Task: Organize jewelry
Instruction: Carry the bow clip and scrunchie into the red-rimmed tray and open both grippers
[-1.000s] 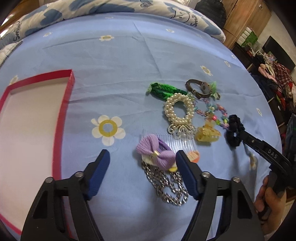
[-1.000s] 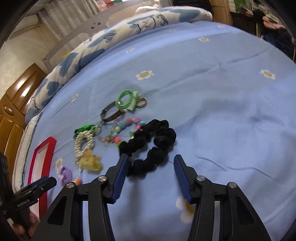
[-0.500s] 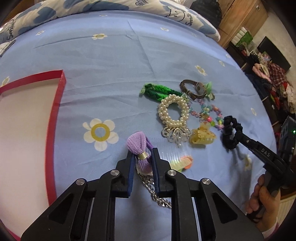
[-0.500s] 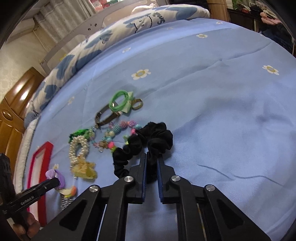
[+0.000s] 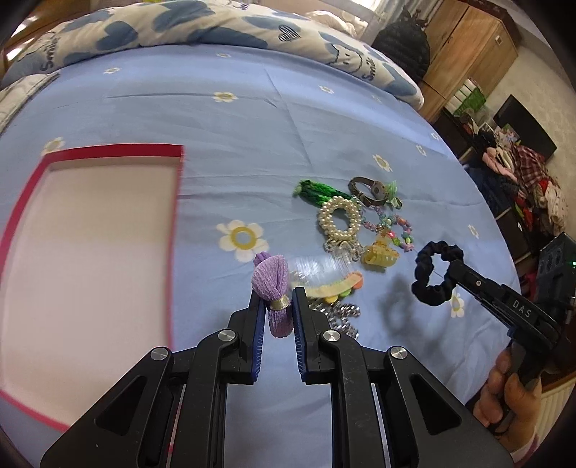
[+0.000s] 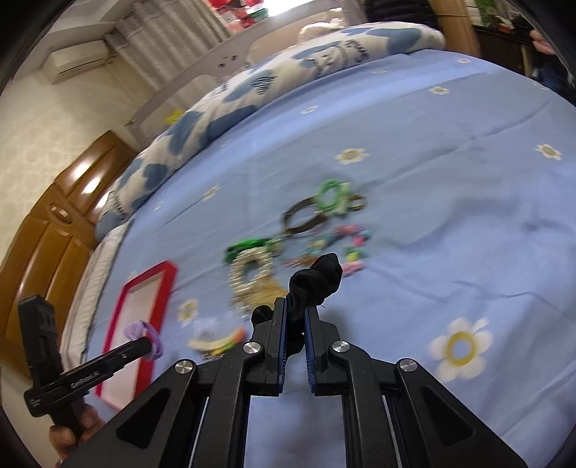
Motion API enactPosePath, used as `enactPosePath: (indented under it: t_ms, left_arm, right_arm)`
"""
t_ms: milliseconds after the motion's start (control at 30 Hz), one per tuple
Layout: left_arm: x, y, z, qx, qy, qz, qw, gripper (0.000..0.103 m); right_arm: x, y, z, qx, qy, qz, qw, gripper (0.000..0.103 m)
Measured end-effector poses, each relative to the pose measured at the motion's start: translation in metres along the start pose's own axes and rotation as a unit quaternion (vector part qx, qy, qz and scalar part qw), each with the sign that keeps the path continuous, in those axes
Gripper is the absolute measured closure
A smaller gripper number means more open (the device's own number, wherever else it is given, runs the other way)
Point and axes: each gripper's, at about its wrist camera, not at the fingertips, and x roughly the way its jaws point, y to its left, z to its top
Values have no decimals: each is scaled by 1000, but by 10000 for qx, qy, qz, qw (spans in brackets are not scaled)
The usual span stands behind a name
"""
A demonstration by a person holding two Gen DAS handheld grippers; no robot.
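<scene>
The purple bow hair clip (image 5: 270, 288), crinkled fabric cinched by a gold band, is pinched between the left gripper (image 5: 276, 300) pads, raised off the blue flowered bedsheet (image 5: 252, 118). The right gripper (image 6: 295, 320) clamps the black scrunchie (image 6: 316, 282), which hangs ruffled above the sheet. Beneath lie a pearl bracelet (image 5: 338, 217), a green braided band (image 5: 316, 190), a brown strap (image 5: 367, 189), a yellow claw clip (image 5: 379, 253), a beaded bracelet (image 5: 392, 226) and a silver chain (image 5: 340, 316). A red-rimmed tray (image 5: 178, 216) sits on the left. A heart-print duvet (image 5: 180, 25) and wooden wardrobe (image 5: 468, 46) lie beyond the sheet.
</scene>
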Motion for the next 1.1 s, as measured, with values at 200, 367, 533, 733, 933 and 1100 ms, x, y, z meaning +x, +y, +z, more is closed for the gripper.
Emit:
enactPosePath:
  t_ms: [200, 367, 533, 733, 933, 1100]
  left_arm:
    - [-30, 29, -12, -223, -203, 203, 9993, 90]
    - [-46, 59, -22, -444, -290, 454, 9976, 90]
    - [-55, 95, -31, -736, -282, 718, 9943, 90]
    - [-62, 129, -41, -1030, -237, 975, 9896, 90]
    - [-62, 148, -47, -1143, -186, 1124, 9869, 90]
    - [-54, 155, -50, -1179, -47, 1165, 9862, 90]
  right_arm:
    - [7, 43, -13, -229, 222, 479, 9983, 95]
    - [16, 88, -28, -536, 431, 915, 9934, 95]
    - [29, 132, -45, -840, 655, 1320, 9855, 95]
    - [49, 178, -65, -1134, 878, 1694, 9750, 95]
    - [75, 210, -87, -1358, 1168, 1896, 9654, 95]
    - [104, 228, -110, -1585, 1632, 1853, 9560, 95]
